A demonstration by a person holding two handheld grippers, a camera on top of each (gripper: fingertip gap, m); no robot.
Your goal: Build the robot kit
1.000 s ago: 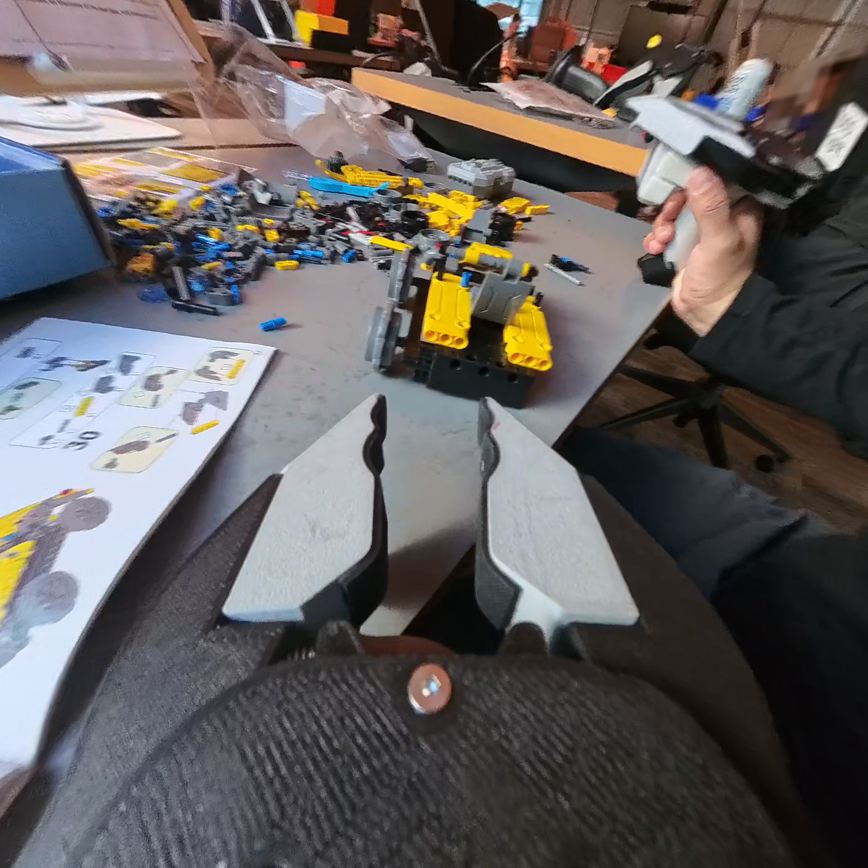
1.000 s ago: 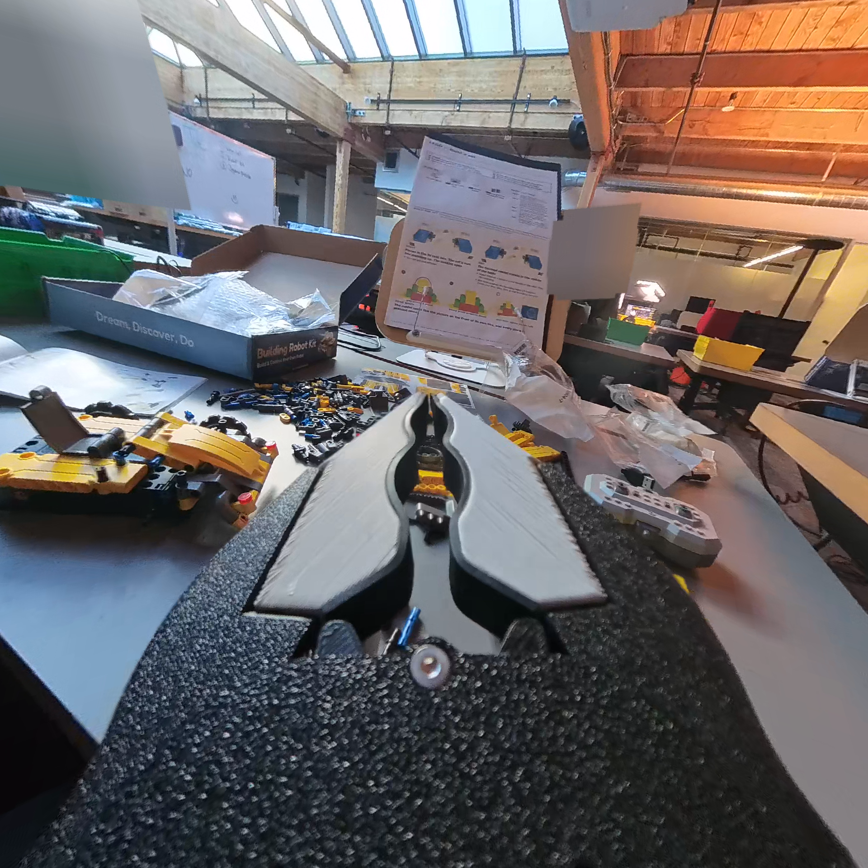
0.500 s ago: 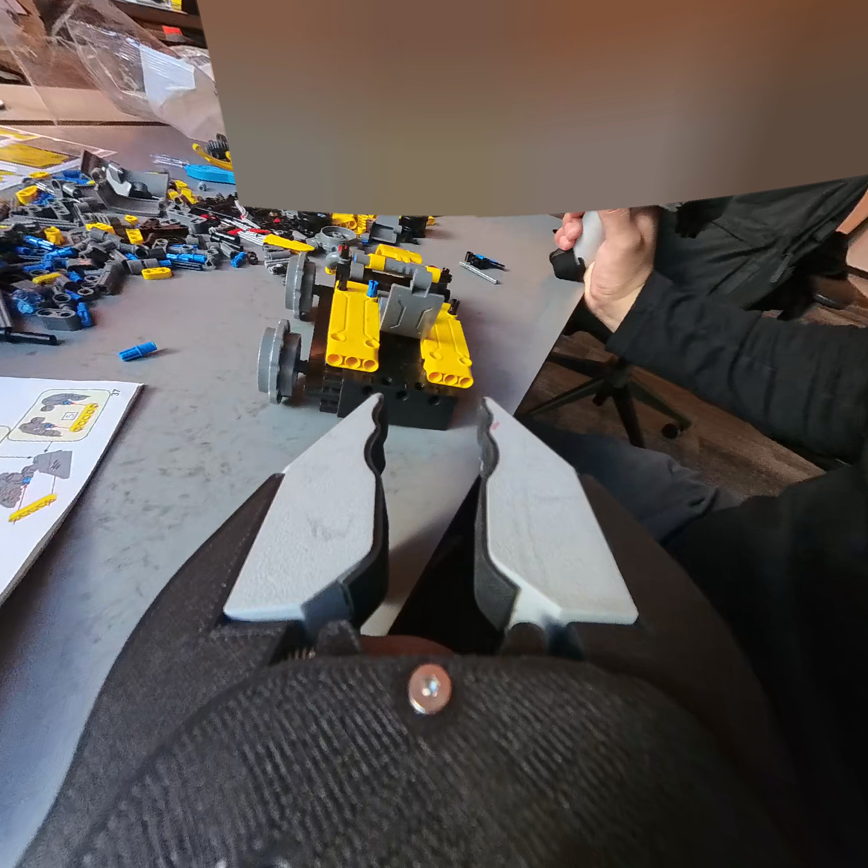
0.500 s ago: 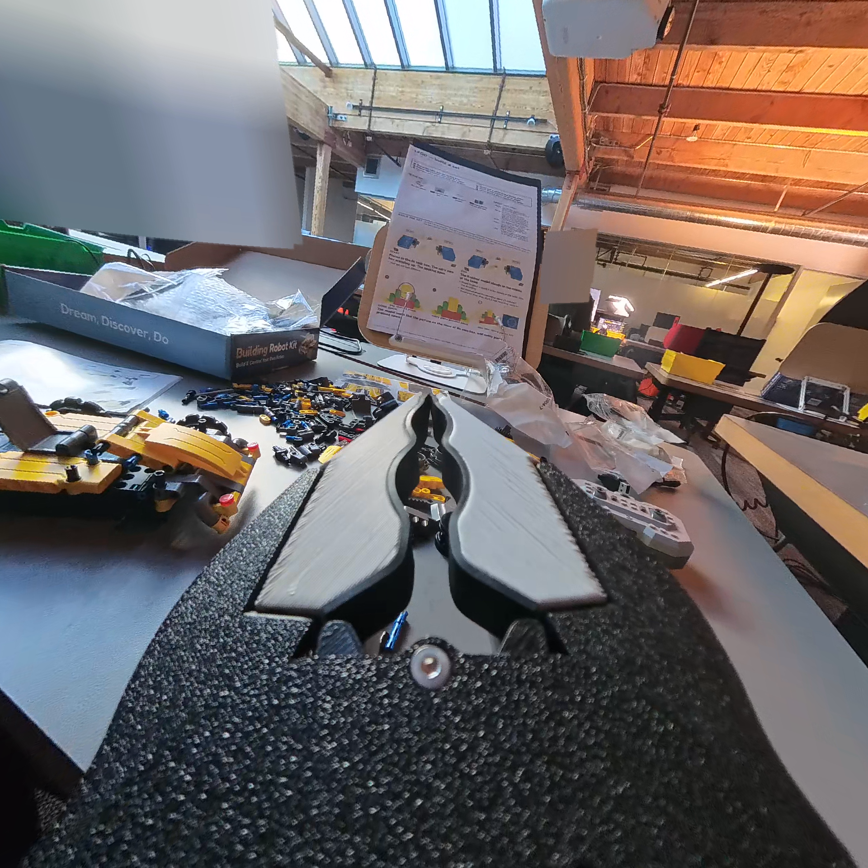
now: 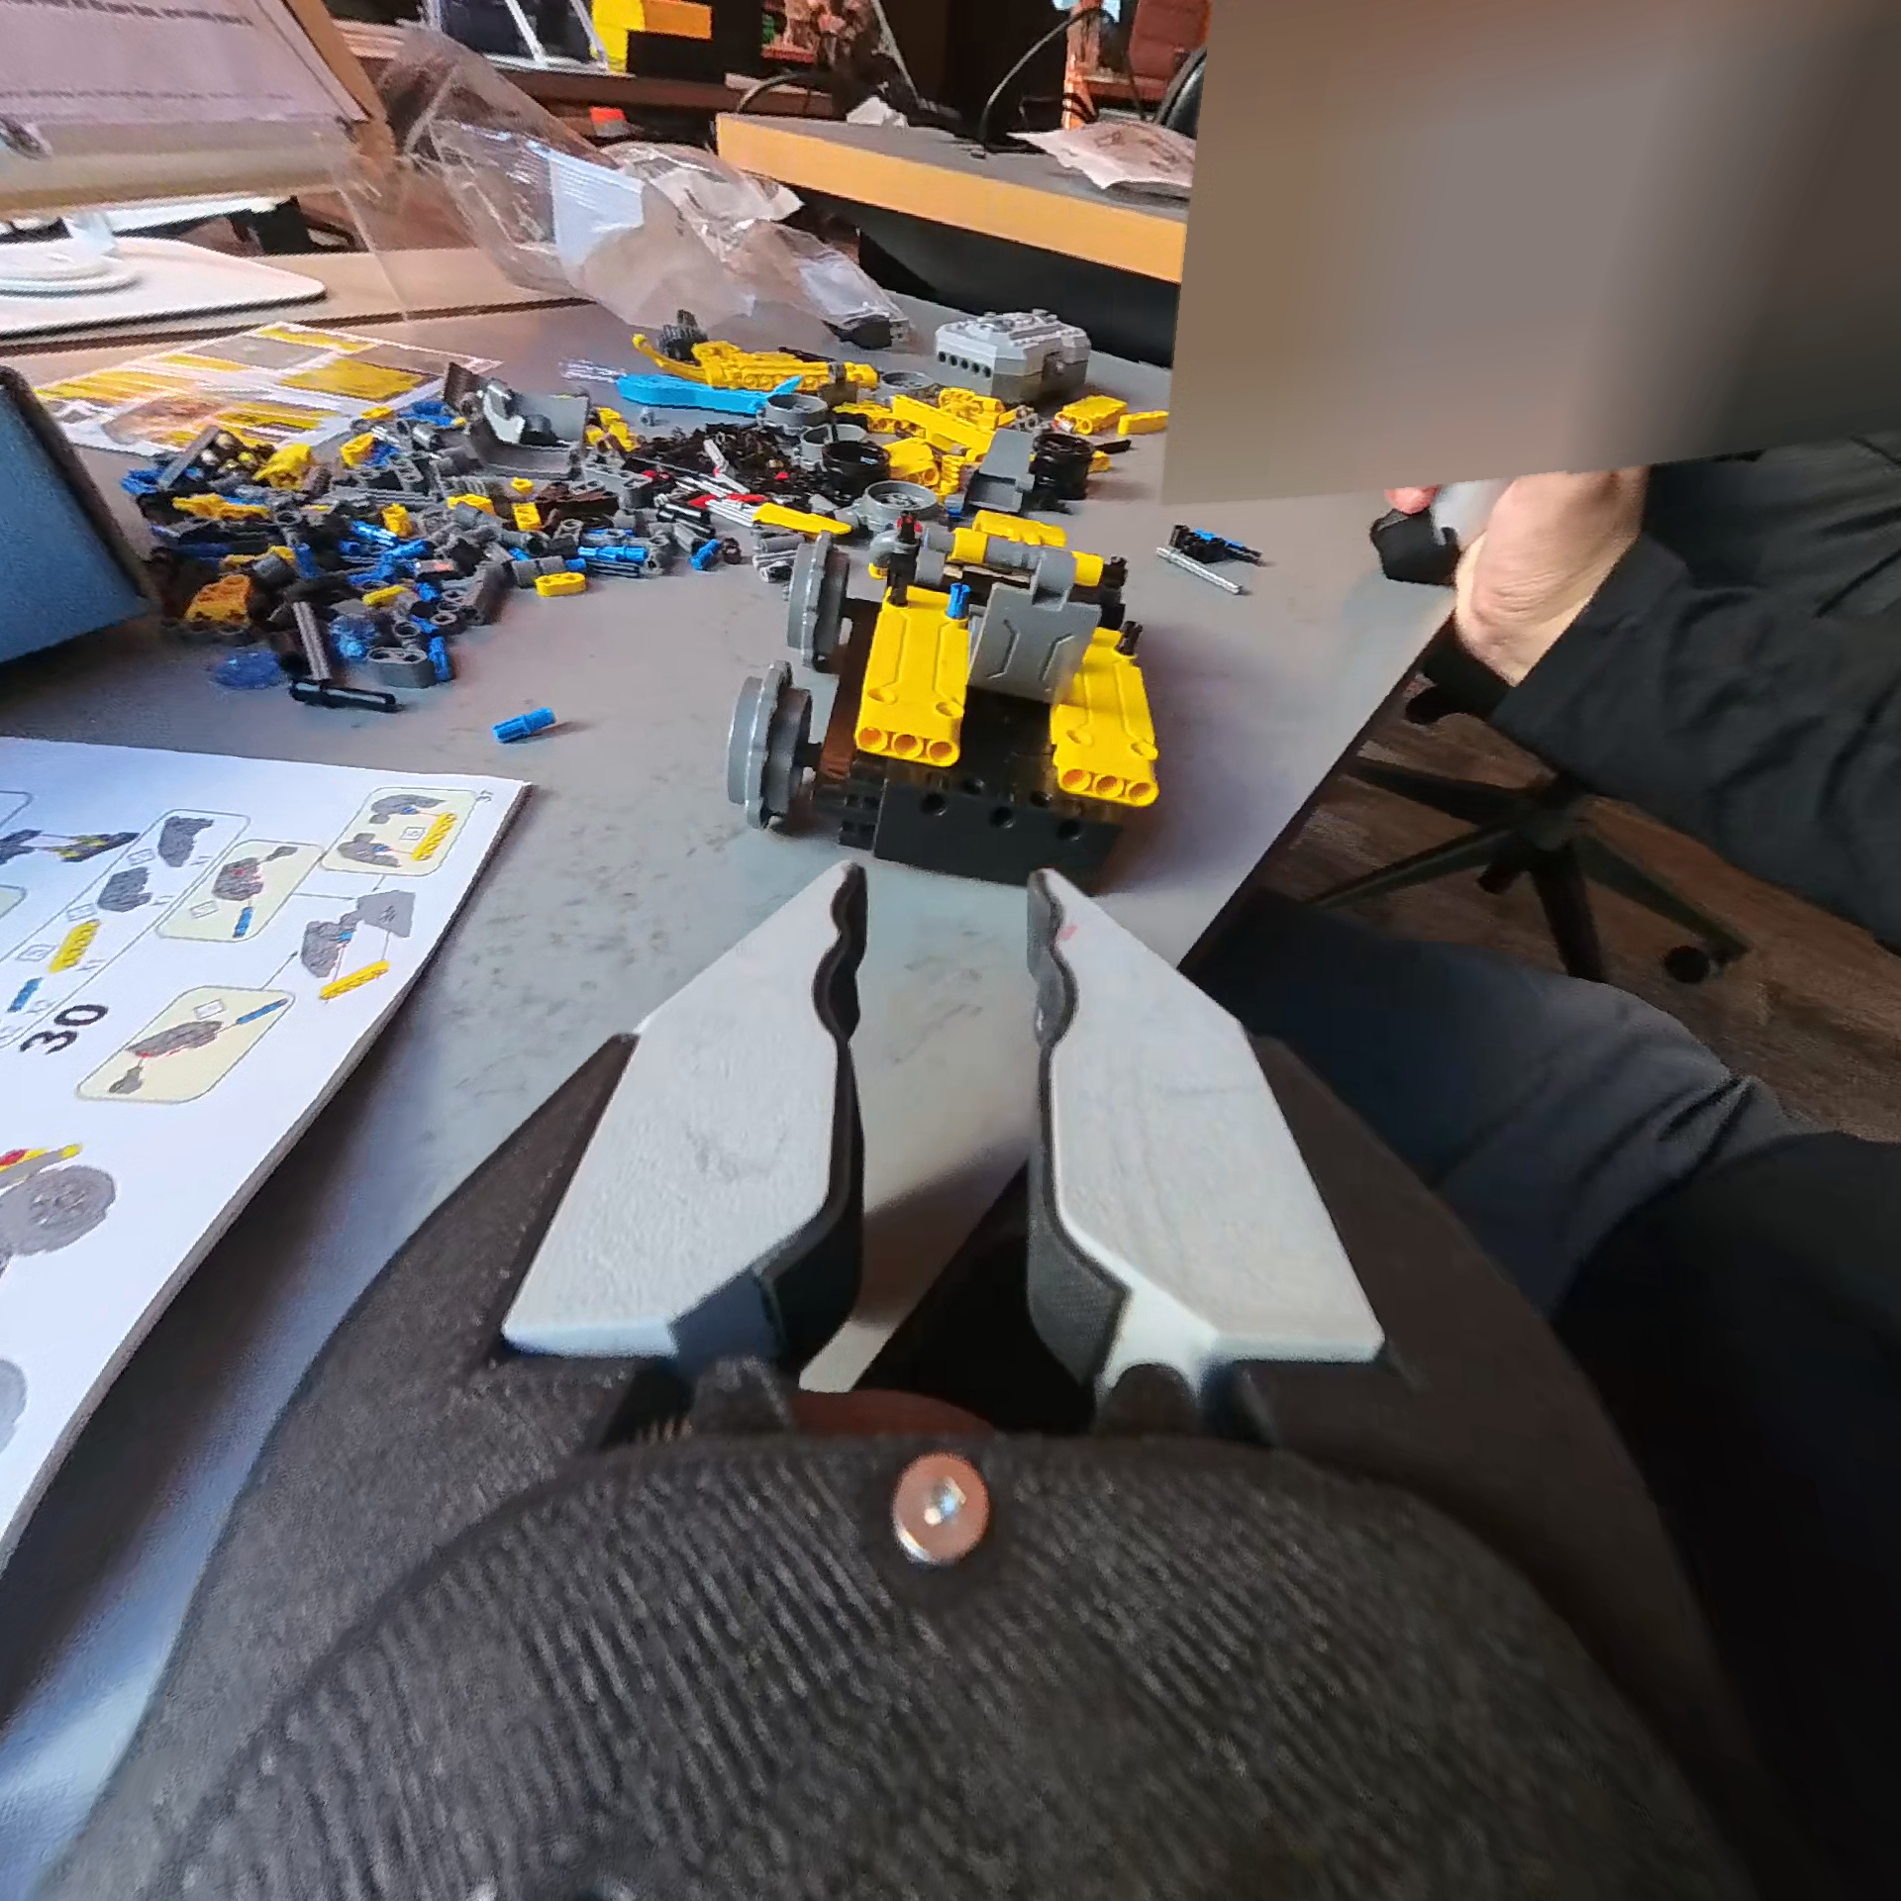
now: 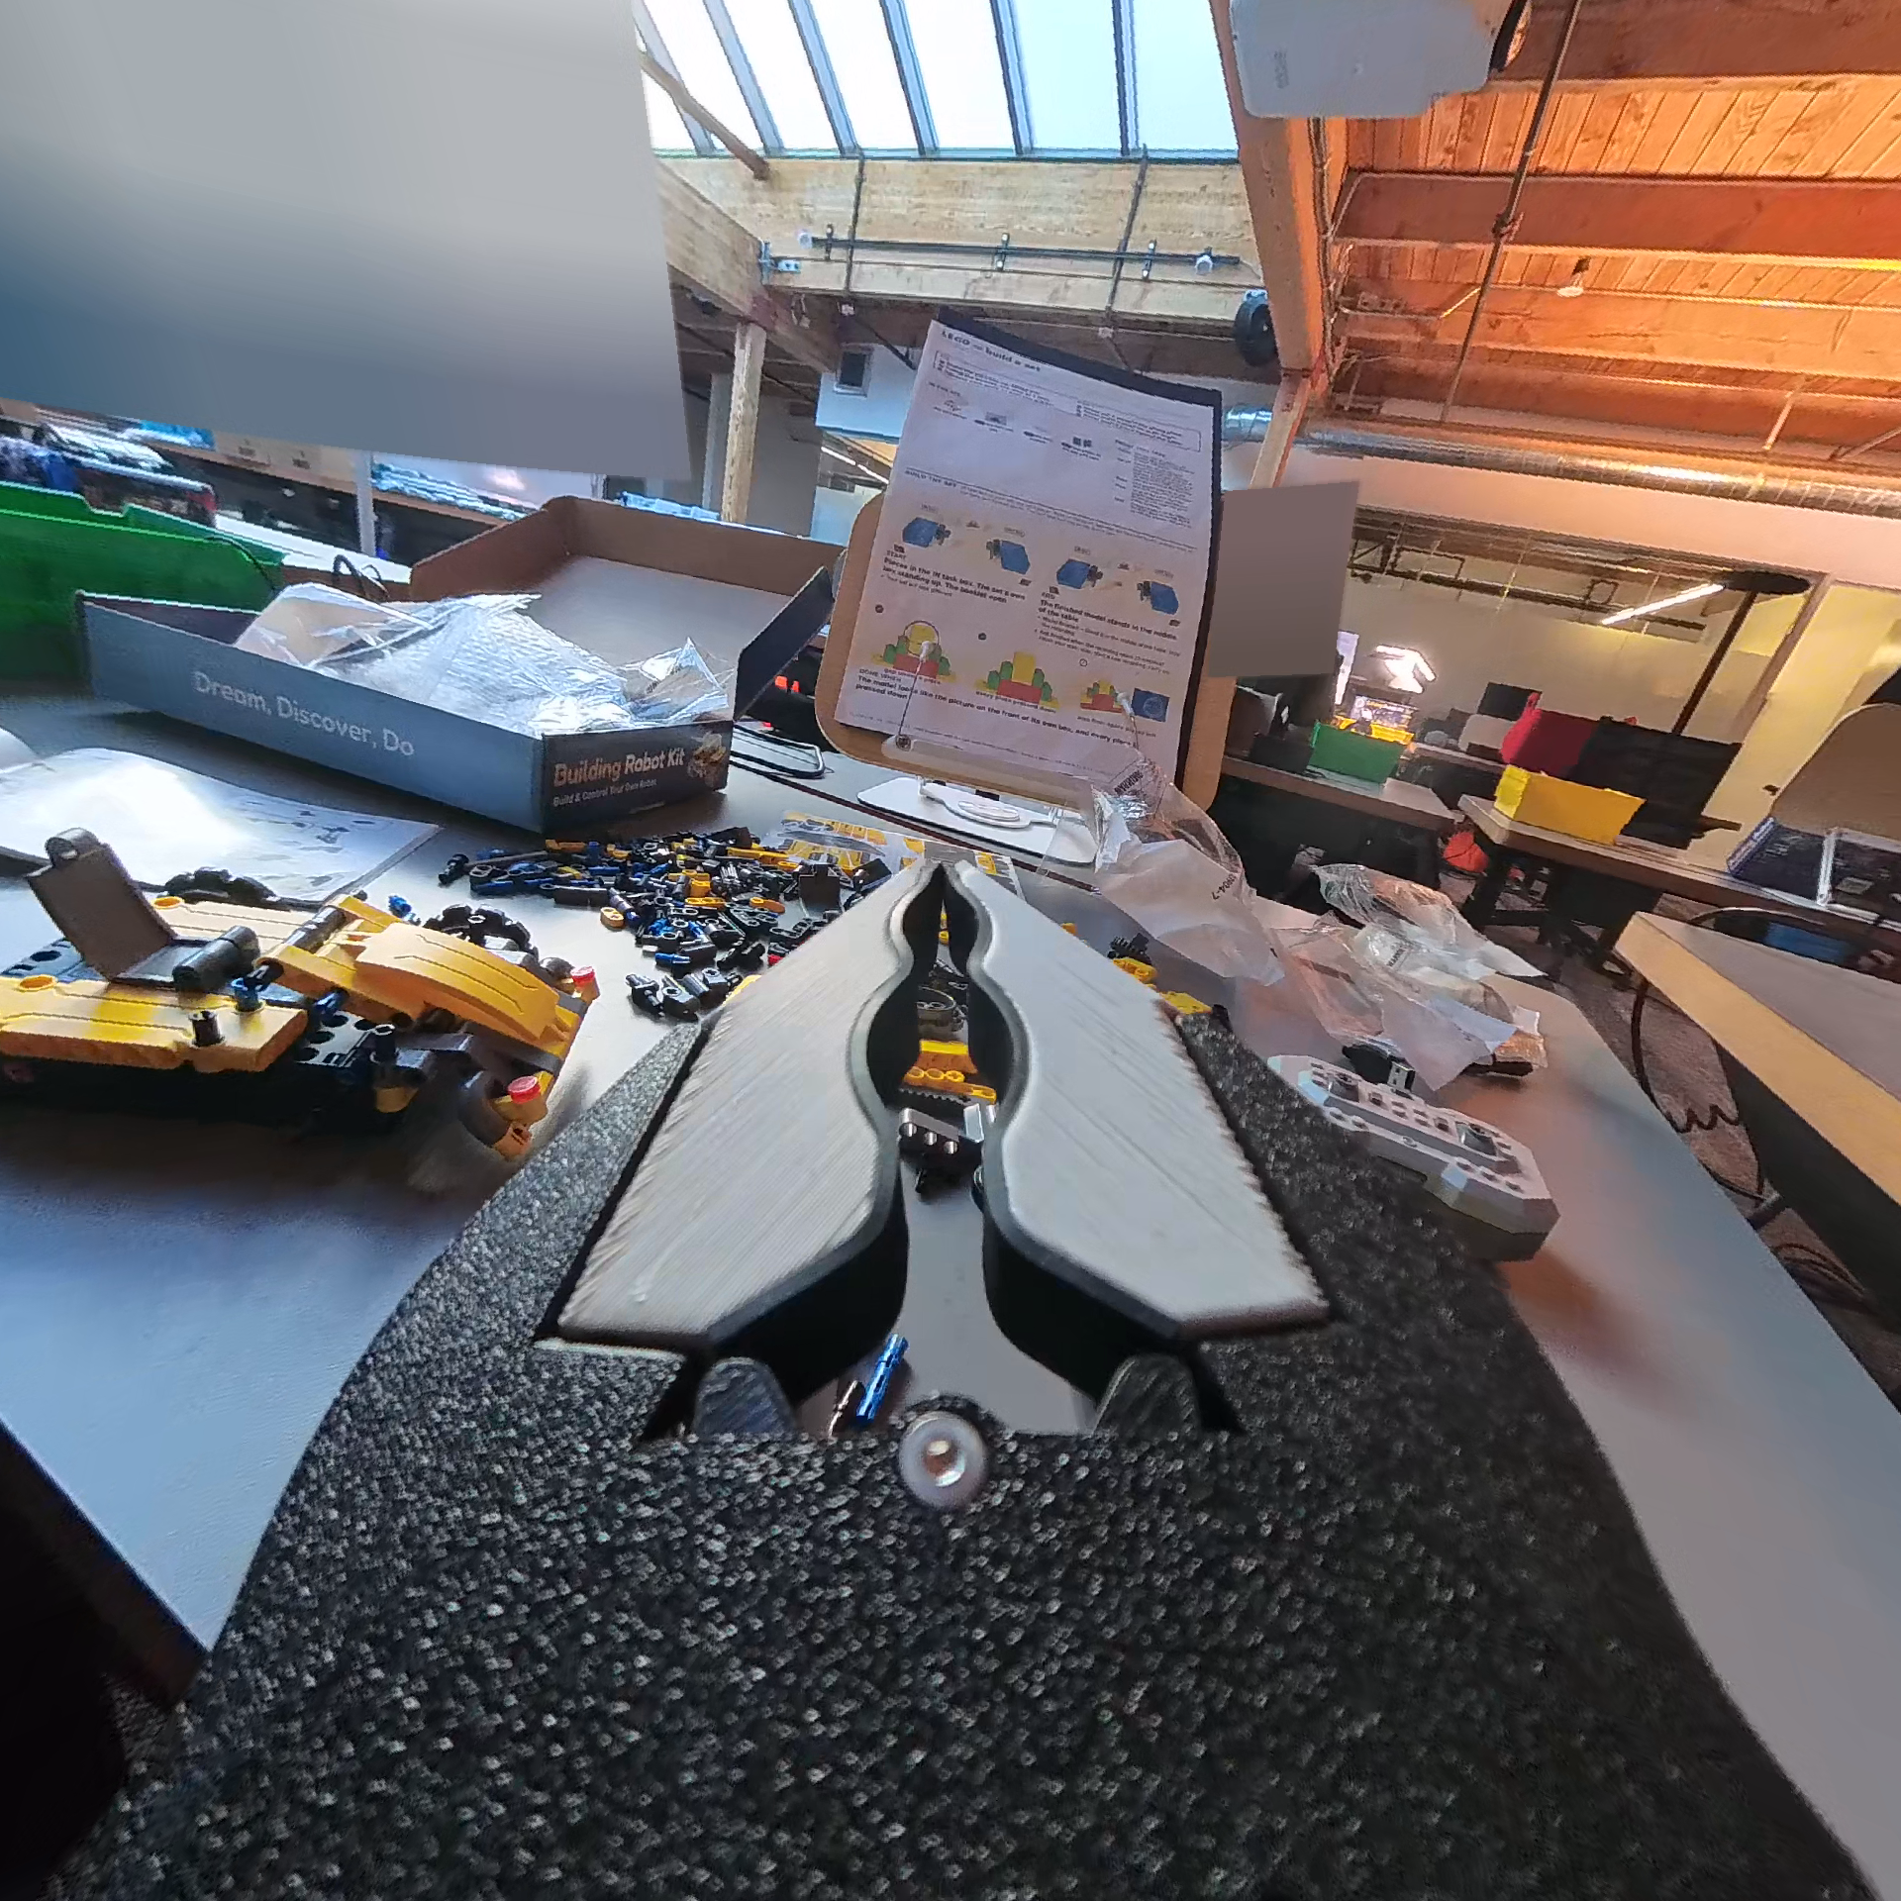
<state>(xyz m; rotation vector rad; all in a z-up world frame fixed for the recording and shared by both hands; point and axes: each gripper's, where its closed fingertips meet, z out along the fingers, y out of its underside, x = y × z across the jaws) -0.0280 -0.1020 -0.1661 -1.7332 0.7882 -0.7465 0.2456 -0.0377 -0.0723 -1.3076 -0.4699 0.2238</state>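
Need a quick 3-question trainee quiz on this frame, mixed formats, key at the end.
1. True or false: the left gripper is shut on the yellow and black brick vehicle.
2. Multiple choice: in the left wrist view, the open instruction booklet lies A) left of the vehicle, B) right of the vehicle, C) under the vehicle.
3. Fill in: the right gripper's fingertips are ____, with nothing gripped between them.

Key:
1. False. Its jaws stand apart, just short of the vehicle, holding nothing.
2. A.
3. Closed together, above the loose brick parts on the grey table.
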